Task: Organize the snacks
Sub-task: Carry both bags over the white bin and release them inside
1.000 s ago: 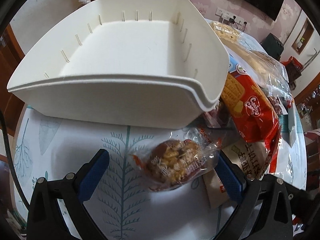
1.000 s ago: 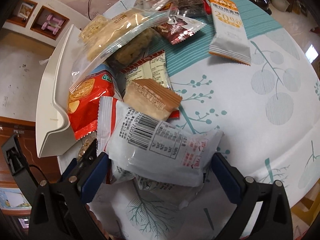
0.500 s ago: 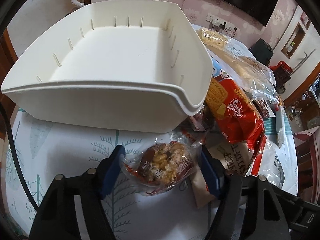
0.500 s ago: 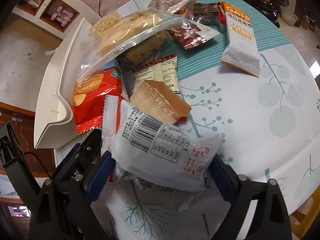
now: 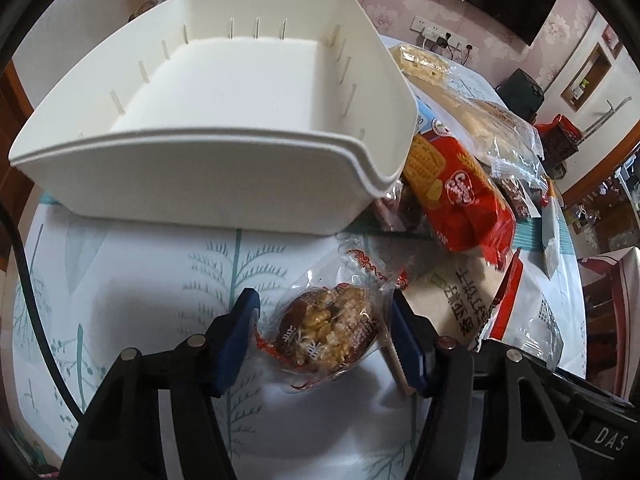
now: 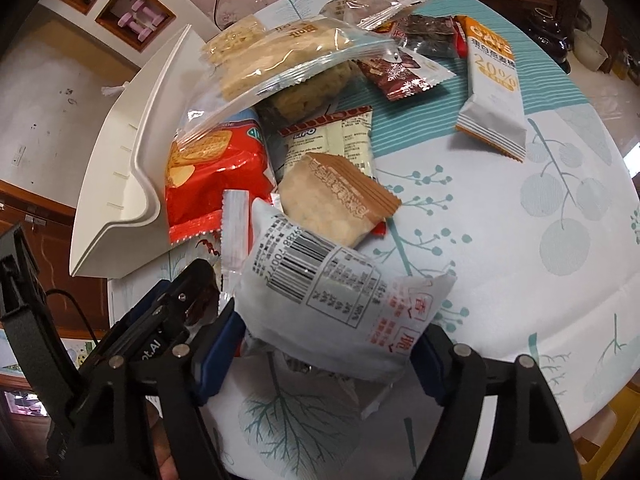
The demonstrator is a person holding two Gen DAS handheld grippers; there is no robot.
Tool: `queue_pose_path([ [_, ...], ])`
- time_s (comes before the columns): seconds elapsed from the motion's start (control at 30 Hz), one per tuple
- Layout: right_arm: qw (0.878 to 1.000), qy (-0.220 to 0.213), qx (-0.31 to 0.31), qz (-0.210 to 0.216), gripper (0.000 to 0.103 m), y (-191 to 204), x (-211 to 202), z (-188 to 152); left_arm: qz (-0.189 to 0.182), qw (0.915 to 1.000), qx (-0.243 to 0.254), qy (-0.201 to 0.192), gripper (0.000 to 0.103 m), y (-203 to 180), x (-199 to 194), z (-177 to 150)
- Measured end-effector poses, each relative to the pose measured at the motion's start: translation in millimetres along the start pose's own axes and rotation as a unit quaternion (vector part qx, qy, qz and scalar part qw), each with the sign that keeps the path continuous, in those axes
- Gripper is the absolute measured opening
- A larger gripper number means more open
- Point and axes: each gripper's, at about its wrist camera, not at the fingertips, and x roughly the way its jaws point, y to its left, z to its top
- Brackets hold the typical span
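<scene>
An empty white bin [image 5: 224,148] stands on the table's far left; its side shows in the right wrist view [image 6: 120,184]. My left gripper [image 5: 326,332] is shut on a clear-wrapped nut cake [image 5: 332,332], just in front of the bin. My right gripper [image 6: 324,344] is shut on a white barcode snack packet [image 6: 332,300], held over the table beside the left gripper. A pile of snacks lies right of the bin: a red biscuit pack [image 5: 456,188] [image 6: 212,172], a tan wafer packet [image 6: 340,204] and a clear cracker bag [image 6: 288,60].
A white and orange bar [image 6: 492,84], dark brown packets [image 6: 400,72] and a striped white packet [image 6: 340,140] lie on the leaf-print tablecloth [image 6: 540,240]. The round table's edge curves at the right. A kraft paper packet [image 5: 460,300] lies right of my left gripper.
My left gripper's jaws have closed onto the nut cake. My right gripper has closed on the white packet and lifted it slightly.
</scene>
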Motion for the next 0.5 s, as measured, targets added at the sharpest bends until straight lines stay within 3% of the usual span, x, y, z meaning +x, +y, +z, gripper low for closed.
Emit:
queue_pose_path([
  [0.23, 1.000, -0.004, -0.001, 0.000, 0.073, -6, -14, -14, -0.016, 0.9997, 0.010, -0.016, 0.063, 0, -31, -13],
  [0.5, 0.999, -0.045, -0.009, 0.011, 0.073, -5, -53, -28, -0.032, 0.9971, 0.029, -0.063, 0.063, 2, -90, -19],
])
